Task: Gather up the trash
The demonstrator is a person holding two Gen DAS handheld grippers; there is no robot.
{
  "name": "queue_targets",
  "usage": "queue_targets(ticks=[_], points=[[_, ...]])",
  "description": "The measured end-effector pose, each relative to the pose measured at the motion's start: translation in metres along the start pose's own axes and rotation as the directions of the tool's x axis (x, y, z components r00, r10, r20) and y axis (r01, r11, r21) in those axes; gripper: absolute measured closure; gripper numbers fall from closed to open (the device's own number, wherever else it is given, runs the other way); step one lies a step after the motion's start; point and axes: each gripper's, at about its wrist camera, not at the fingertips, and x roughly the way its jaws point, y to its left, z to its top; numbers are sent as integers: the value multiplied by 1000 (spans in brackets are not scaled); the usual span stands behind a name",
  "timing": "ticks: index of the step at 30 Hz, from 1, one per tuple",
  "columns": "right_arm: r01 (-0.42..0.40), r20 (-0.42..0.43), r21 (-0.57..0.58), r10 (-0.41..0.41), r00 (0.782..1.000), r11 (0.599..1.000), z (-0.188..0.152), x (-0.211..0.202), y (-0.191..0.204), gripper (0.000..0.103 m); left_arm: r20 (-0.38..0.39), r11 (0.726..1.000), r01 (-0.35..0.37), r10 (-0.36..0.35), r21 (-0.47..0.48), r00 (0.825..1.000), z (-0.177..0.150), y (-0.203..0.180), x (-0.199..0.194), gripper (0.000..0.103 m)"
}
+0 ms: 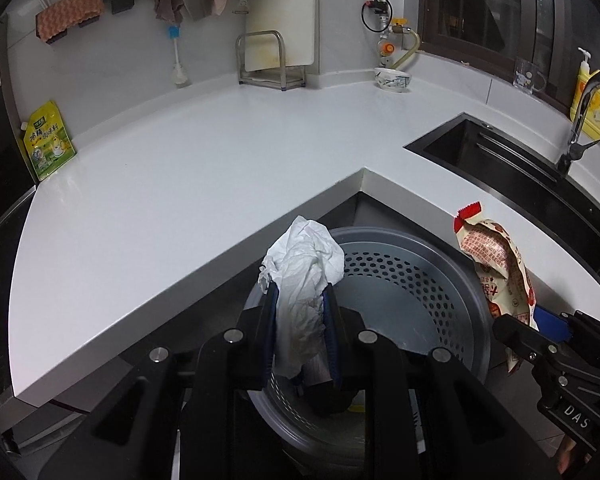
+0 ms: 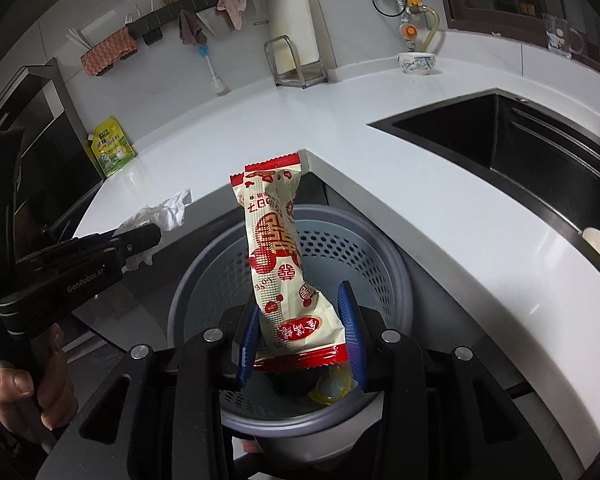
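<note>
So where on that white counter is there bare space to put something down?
The countertop is broadly bare between the green pouch, the rack and the sink. It is crowded over the bin, where both grippers hold trash.

white crumpled tissue (image 1: 304, 264); cream wrapper (image 2: 284, 256) with red print; grey perforated bin (image 1: 400, 280); white bench (image 1: 204, 168); blue claw pads (image 2: 350, 332).

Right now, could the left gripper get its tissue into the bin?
Probably yes: the left gripper, fingers shut on the tissue, hangs right over the bin's open mouth, nothing between.
</note>
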Motion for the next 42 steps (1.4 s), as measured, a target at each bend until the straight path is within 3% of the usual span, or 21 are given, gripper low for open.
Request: queue_targets(ticks=[13, 14, 16, 17, 42], points=[[-38, -52, -7, 37, 998, 999, 2, 20, 3, 65, -37, 999, -2, 0, -54, 999, -5, 4, 12, 75], [-39, -48, -10, 38, 998, 999, 3, 19, 5, 59, -34, 998, -6, 5, -57, 999, -4, 5, 10, 68], [-33, -30, -21, 32, 999, 999, 5, 16, 8, 41, -20, 998, -8, 6, -69, 1000, -4, 7, 7, 42], [-31, -17, -25, 31, 999, 999, 6, 13, 10, 38, -4, 997, -10, 10, -78, 1000, -4, 8, 3, 30], [-28, 5, -19, 28, 1000, 999, 5, -6, 17, 38, 42, 996, -45, 49, -83, 998, -3, 13, -21, 14]])
